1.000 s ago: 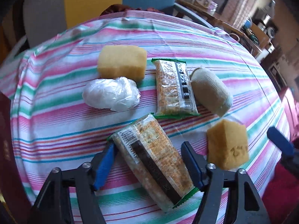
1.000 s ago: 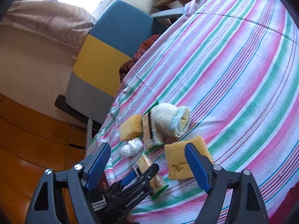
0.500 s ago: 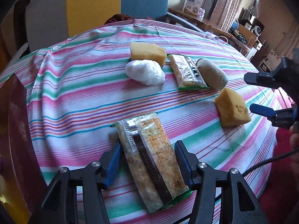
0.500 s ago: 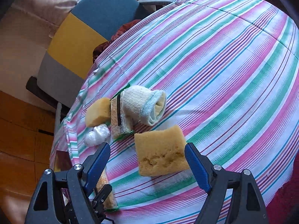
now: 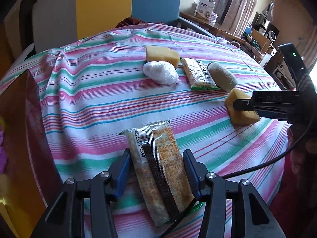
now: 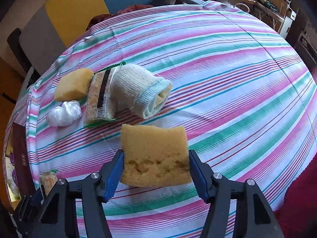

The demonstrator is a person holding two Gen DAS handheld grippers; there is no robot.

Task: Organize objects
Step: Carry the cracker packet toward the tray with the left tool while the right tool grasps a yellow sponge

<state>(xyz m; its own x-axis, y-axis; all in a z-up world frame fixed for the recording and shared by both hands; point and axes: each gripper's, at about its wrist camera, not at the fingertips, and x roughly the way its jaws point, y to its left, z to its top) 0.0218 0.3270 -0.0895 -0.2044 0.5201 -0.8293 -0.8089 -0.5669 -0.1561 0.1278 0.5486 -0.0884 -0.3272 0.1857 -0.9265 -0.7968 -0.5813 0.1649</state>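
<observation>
- Objects to be sorted lie on a round table under a striped tablecloth (image 5: pixel 95 91); no tray, bin or basket is clearly visible, so nothing can be said of contents. A dark red box-like edge (image 5: pixel 29 119) stands at the table's left, its interior unseen.
- Cracker packet (image 5: pixel 158 170), nearest the left gripper (image 5: pixel 156 170): it lies lengthwise between the jaws, which have just been closing and now press its sides.
- Far group, left to right: a yellow sponge (image 5: pixel 161 54), a white plastic bundle (image 5: pixel 160 73) touching it, a second cracker packet (image 5: pixel 199 75), and a rolled sock (image 5: pixel 221 76) just beside that.
- Near sponge (image 6: pixel 154 156), at the table's right: the right gripper (image 6: pixel 155 168) has just been closing and clasps it by both side faces.
- Risk: the glossy packet may slide out or its crackers crush if squeezed harder.
- Risk: the soft sponge may deform and twist free; the trailing cable (image 5: pixel 277 156) could drag items.
</observation>
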